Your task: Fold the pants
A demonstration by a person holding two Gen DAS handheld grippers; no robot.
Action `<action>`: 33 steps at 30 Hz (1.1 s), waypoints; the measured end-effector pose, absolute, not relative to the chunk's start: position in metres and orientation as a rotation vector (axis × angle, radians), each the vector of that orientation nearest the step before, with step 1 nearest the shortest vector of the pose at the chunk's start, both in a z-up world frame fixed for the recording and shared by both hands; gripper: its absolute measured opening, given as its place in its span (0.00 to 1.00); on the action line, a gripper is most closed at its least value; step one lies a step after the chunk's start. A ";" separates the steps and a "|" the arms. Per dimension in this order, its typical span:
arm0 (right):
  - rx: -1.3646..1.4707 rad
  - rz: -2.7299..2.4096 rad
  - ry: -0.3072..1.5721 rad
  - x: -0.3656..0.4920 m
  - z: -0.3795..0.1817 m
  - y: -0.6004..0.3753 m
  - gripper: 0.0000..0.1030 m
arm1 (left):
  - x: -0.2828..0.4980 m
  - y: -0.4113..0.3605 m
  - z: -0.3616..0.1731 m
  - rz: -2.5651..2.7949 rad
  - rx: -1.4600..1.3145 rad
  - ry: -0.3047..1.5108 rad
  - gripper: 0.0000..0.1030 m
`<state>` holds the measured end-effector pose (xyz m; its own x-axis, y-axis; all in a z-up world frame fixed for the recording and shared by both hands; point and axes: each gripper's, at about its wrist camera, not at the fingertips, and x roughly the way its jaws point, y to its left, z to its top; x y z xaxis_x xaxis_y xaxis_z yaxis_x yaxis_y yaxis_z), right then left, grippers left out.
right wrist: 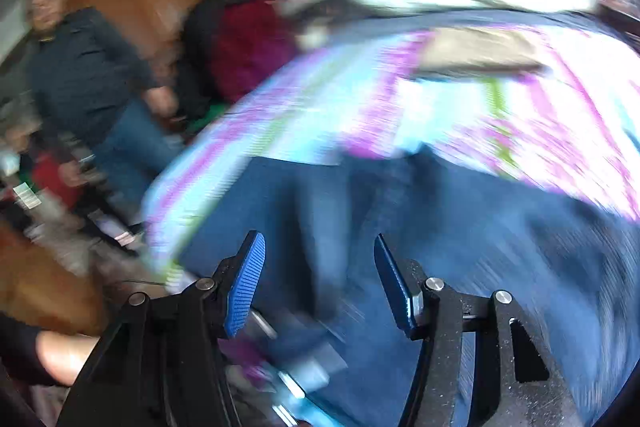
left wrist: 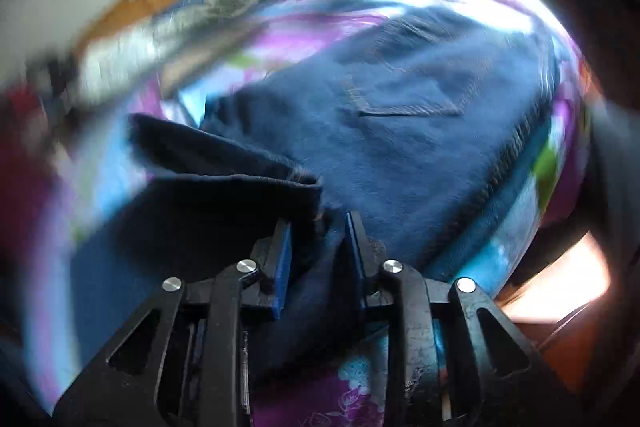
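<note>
Jeans (left wrist: 400,131) blue, rumpled; left tool (left wrist: 318,227) apparently pinching hem; right tool (right wrist: 320,251) released.

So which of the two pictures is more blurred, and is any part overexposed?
Right wrist view: heavy motion blur smears the blue denim pants and the purple-and-blue floral bedcover, which is blown out white near the top; only the right gripper is sharp. Left wrist view: milder blur, the pants' pocket stitching is still readable, with glare on the bedcover at upper right.
</note>
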<state>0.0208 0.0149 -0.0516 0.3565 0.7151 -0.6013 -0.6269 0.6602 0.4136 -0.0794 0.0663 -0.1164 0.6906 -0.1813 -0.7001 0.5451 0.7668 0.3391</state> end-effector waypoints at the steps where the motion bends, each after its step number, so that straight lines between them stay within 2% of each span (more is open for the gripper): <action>1: 0.085 0.907 0.840 0.029 -0.045 0.029 0.60 | -0.086 0.062 -0.116 -0.445 0.591 0.683 0.30; 5: -0.066 0.884 0.864 0.057 -0.041 0.070 0.60 | -0.097 0.062 -0.108 -0.533 0.569 0.691 0.30; 6: -0.077 0.835 0.872 0.062 -0.044 0.068 0.60 | -0.099 0.072 -0.102 -0.548 0.534 0.703 0.33; 8: 0.025 0.745 0.916 0.074 -0.059 0.045 0.60 | -0.101 0.094 -0.092 -0.542 0.474 0.733 0.34; 11: 0.200 0.715 1.040 0.078 -0.096 0.008 0.60 | -0.100 0.152 -0.080 -0.480 0.275 0.798 0.34; 15: 0.308 0.784 1.128 0.050 -0.133 -0.001 0.60 | -0.098 0.281 -0.068 -0.296 -0.263 0.808 0.33; 18: 0.389 0.733 1.166 0.045 -0.164 0.009 0.60 | -0.102 0.341 -0.067 -0.081 -0.401 0.767 0.36; 19: 0.404 0.723 1.134 0.041 -0.166 0.012 0.55 | -0.101 0.353 -0.070 -0.009 -0.418 0.761 0.38; 20: 0.418 0.746 1.126 0.040 -0.165 0.017 0.22 | -0.101 0.366 -0.073 0.064 -0.453 0.756 0.46; 21: 0.426 0.744 1.131 0.039 -0.163 0.020 0.18 | -0.100 0.382 -0.077 0.139 -0.509 0.757 0.54; 24: 0.423 0.759 1.087 0.028 -0.144 0.019 0.14 | -0.106 0.413 -0.091 0.240 -0.719 0.740 0.57; 27: 0.468 0.734 1.066 0.019 -0.140 0.011 0.14 | -0.107 0.411 -0.097 0.243 -0.721 0.754 0.57; 29: 0.374 0.671 1.151 0.029 -0.167 0.018 0.15 | -0.104 0.404 -0.103 0.235 -0.677 0.769 0.58; 31: 0.408 0.687 1.157 0.034 -0.173 0.013 0.17 | -0.109 0.405 -0.107 0.217 -0.690 0.791 0.58; 33: 0.351 0.598 1.079 0.028 -0.150 0.001 0.47 | -0.118 0.410 -0.108 0.206 -0.710 0.786 0.58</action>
<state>0.0282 0.0006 -0.1498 0.3377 0.6119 -0.7152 -0.2819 0.7907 0.5434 -0.1177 0.4104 -0.1080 0.7010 -0.0843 -0.7082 -0.4211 0.7525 -0.5064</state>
